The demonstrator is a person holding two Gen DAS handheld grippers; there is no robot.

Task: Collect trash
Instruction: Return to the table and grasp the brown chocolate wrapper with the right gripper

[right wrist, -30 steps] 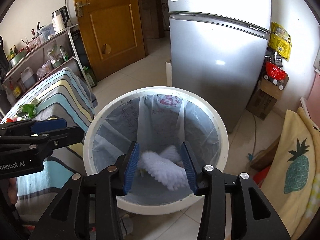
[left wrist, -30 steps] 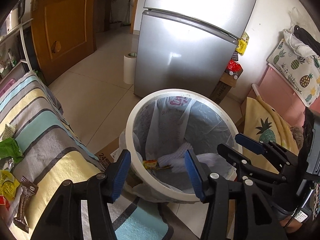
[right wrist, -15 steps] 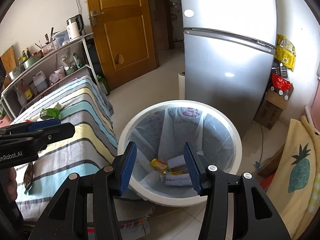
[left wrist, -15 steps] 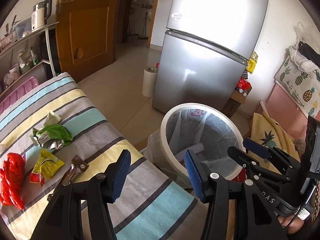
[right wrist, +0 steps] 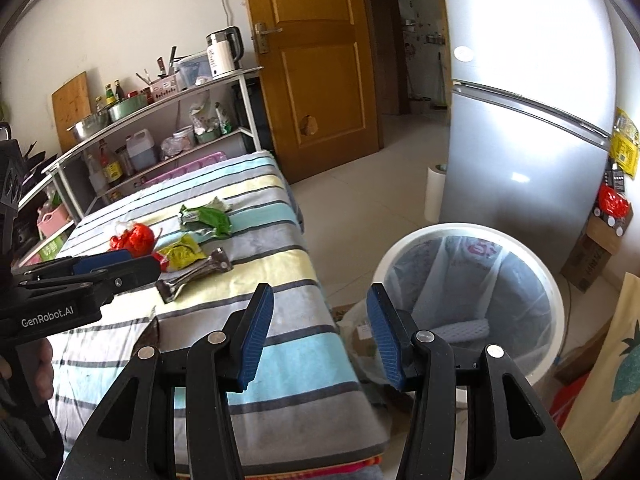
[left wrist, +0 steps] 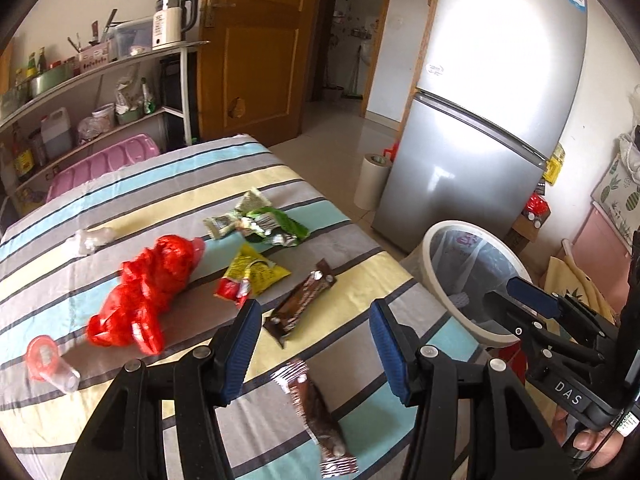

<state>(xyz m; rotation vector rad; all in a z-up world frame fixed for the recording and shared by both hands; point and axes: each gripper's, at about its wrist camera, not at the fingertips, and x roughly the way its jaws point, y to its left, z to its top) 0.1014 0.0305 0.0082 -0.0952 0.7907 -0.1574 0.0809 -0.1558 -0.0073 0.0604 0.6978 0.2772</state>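
Both tools are empty with jaws spread: the left hand-held gripper [left wrist: 312,344] hangs over the striped tabletop [left wrist: 360,292], the right hand-held gripper [right wrist: 318,334] beside the bin [right wrist: 472,304], which holds at least one white piece. I judge the task partly done. Left on the tabletop, near to far: two brown bar wrappers [left wrist: 318,416] [left wrist: 304,300], a pink cap [left wrist: 42,358], a red bag [left wrist: 148,280], a yellow packet [left wrist: 252,272], a green wrapper cluster [left wrist: 264,224], a clear scrap [left wrist: 90,240].

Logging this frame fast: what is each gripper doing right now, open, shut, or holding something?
Left gripper: open, holding nothing, above the striped cloth with wrappers on it.
Right gripper: open, holding nothing, between the cloth's edge and the trash bin.
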